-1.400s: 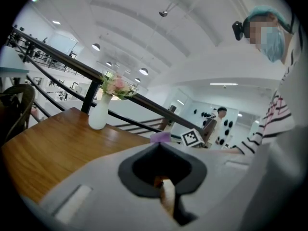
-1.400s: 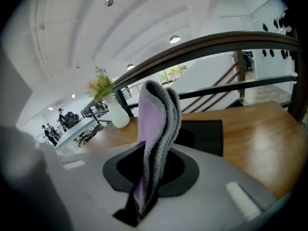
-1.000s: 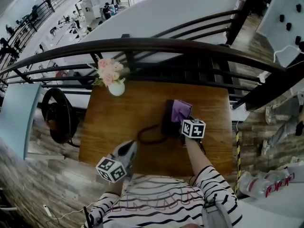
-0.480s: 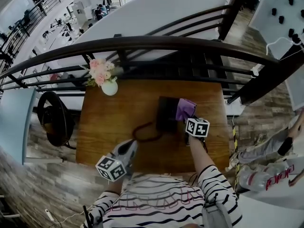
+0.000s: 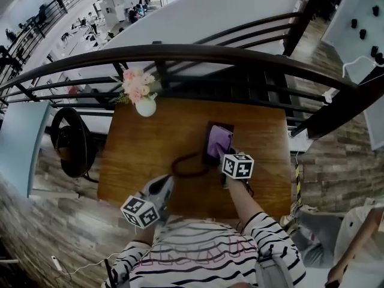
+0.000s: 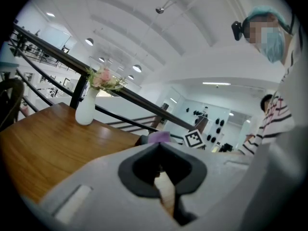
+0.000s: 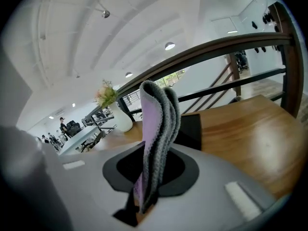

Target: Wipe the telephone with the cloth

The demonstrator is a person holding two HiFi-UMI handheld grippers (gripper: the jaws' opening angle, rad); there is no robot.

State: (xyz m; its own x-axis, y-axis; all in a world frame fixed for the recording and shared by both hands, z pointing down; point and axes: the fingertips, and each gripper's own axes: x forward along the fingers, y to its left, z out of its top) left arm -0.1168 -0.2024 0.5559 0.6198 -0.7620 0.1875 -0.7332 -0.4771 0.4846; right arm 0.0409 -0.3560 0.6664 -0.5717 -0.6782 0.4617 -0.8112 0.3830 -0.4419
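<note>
The right gripper (image 5: pixel 229 156) reaches over the middle of the wooden table (image 5: pixel 144 152). Its jaws are clamped on a folded purple cloth (image 5: pixel 218 140), which lies across the top of the dark telephone (image 5: pixel 219 126). In the right gripper view the cloth (image 7: pixel 159 129) stands up out of the jaws in thick grey-edged folds, with the telephone (image 7: pixel 191 131) just behind it on the tabletop. A dark cord (image 5: pixel 189 168) loops off the telephone's left side onto the wood.

The left gripper (image 5: pixel 161 189) hangs at the near edge of the table, well apart from the telephone. Its jaws are drawn together with nothing between them. From its own view the cloth (image 6: pixel 159 137) shows as a small purple patch beyond the jaw tips.

At the far left corner of the table stands a white vase (image 5: pixel 146 107) of pink flowers (image 5: pixel 137 86) — close against a dark railing (image 5: pixel 198 56) that curves behind the table.
</note>
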